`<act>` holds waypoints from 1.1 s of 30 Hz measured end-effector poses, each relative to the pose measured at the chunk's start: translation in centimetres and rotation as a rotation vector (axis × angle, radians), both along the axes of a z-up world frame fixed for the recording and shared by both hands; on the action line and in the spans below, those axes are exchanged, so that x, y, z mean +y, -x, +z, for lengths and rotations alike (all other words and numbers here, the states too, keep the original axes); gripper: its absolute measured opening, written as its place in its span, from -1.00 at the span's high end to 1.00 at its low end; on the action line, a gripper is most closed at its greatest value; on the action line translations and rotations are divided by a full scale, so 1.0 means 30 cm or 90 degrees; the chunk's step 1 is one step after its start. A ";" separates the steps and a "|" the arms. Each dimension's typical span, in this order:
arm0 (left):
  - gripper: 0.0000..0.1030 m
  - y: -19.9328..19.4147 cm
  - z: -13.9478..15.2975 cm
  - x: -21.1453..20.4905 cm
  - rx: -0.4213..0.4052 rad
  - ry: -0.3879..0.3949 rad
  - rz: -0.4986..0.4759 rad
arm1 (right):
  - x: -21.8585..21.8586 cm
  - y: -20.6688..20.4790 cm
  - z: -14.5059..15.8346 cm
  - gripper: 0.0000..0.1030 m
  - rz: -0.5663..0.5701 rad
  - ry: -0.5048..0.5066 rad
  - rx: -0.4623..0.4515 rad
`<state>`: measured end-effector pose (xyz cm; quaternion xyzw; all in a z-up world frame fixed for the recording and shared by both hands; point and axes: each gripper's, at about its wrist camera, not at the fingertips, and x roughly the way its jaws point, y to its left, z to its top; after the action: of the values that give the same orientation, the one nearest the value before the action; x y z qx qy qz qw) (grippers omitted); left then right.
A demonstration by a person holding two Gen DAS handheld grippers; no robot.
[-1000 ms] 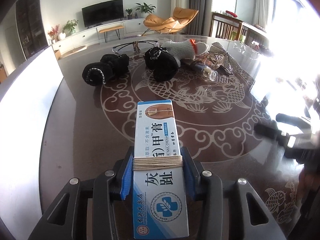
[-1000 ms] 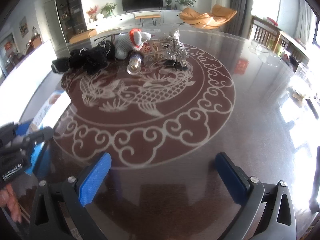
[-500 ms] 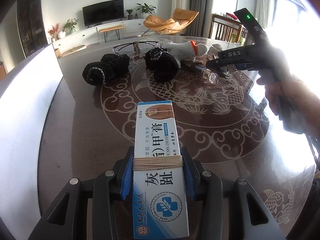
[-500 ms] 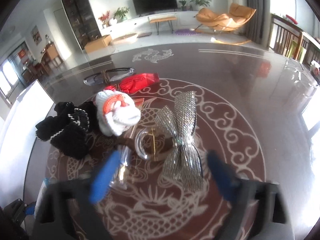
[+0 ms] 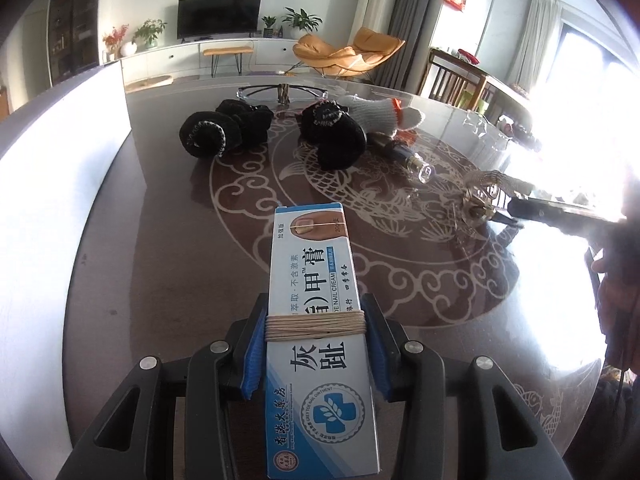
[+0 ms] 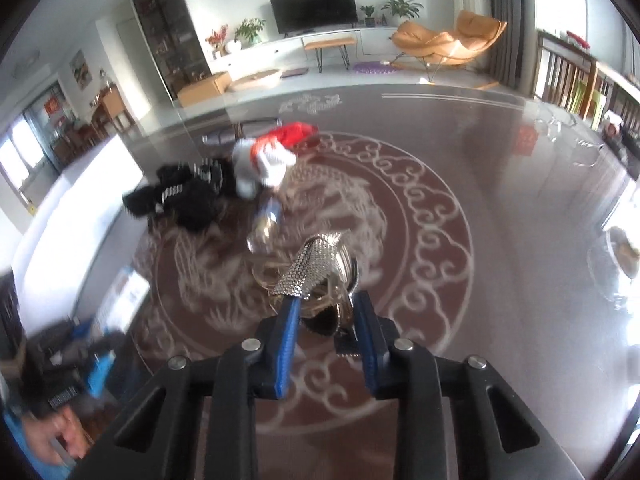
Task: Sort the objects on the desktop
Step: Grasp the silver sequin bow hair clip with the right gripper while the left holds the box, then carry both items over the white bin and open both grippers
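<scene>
- Silver mesh of the sequinned bow (image 6: 316, 268) is pinched between the blue pads of the right gripper (image 6: 326, 320), which is clenched on it; the bow's long axis runs straight forward along the fingers, out towards the middle of the table (image 6: 500, 240).
- Whether the bow is lifted off the table or dragged across it cannot be told; the right wrist view is smeared by motion.
- From the left wrist view, the same bow (image 5: 486, 190) is seen near the right edge of the table, with the right gripper mostly lost in window glare.
- The left gripper (image 5: 316, 344) is clamped on the nail cream box (image 5: 316, 320), gripped across its width where a twine band is wound; the box's long axis points forward towards the far edge.
- It cannot be judged whether the box rests on the table or is held just above it.
- The remaining heap lies beyond both tools near the far edge: black knit gloves (image 5: 224, 130), a white work glove (image 5: 380, 114) and a glass bottle (image 5: 412, 158) lying on its side.
- The right gripper is judged nearer to the bottle, the left nearer to the black gloves.
- A red item (image 6: 294, 134) behind the white glove is too blurred to identify.
</scene>
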<state>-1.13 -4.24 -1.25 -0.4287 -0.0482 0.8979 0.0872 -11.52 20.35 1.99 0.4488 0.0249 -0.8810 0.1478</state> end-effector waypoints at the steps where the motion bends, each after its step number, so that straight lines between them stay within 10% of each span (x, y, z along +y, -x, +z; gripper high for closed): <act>1: 0.15 0.000 0.001 0.001 0.000 0.000 -0.002 | -0.006 -0.022 -0.003 -0.29 0.011 -0.014 0.008; 3: 0.15 0.003 0.000 0.003 0.001 0.003 -0.002 | -0.022 -0.056 -0.008 -0.73 0.032 -0.039 0.030; 10: 0.15 0.006 -0.001 0.009 0.002 0.013 -0.001 | -0.121 0.036 -0.070 -0.78 0.028 -0.033 0.006; 13: 0.15 0.005 0.000 -0.003 0.002 0.004 0.002 | -0.134 0.053 -0.094 -0.04 -0.026 -0.050 0.010; 19: 0.15 -0.079 0.111 -0.029 0.039 -0.044 0.003 | -0.100 -0.056 0.001 0.00 -0.042 0.002 0.030; 26: 0.15 -0.251 0.413 -0.182 0.116 -0.092 0.016 | -0.329 -0.200 0.286 0.00 0.078 0.118 0.086; 33: 0.15 -0.459 0.528 -0.649 0.117 -0.007 0.221 | -0.855 -0.314 0.425 0.00 0.289 0.231 0.063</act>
<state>12.66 -23.70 14.59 -0.3298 -0.1183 0.9345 -0.0626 -2.12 -5.29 14.73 0.3544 -0.0264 -0.8364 0.4173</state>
